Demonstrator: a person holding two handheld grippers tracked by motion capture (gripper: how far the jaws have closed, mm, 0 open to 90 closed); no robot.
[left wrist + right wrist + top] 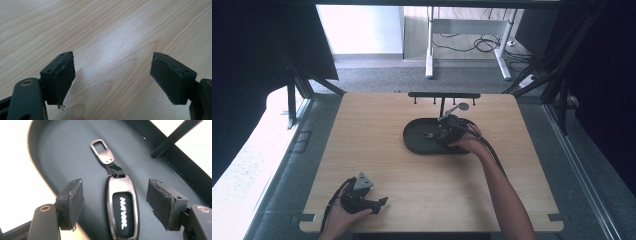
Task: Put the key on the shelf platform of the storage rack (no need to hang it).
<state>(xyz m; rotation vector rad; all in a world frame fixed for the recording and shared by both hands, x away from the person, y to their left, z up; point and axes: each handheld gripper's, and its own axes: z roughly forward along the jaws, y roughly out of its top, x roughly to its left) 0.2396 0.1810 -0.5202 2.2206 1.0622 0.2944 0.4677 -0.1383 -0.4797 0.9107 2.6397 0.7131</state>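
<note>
A dark key fob (122,205) with white lettering and a metal clasp (102,151) lies flat in an oval black tray (62,152). My right gripper (117,195) stands open over it, one pad on each side of the fob, neither touching it. In the high view the right gripper (443,134) sits over the tray (412,145) at the table's middle back, and the fob (428,135) is a small shape inside. My left gripper (381,205) rests near the front left edge, open with nothing between its jaws, over bare wood (100,30).
A black bar with small hooks (444,95) stands on a post behind the tray, and a grey tag hangs from it (460,106). The post (172,137) rises just beyond the tray's far rim. The wooden table (377,165) spreads between the two hands.
</note>
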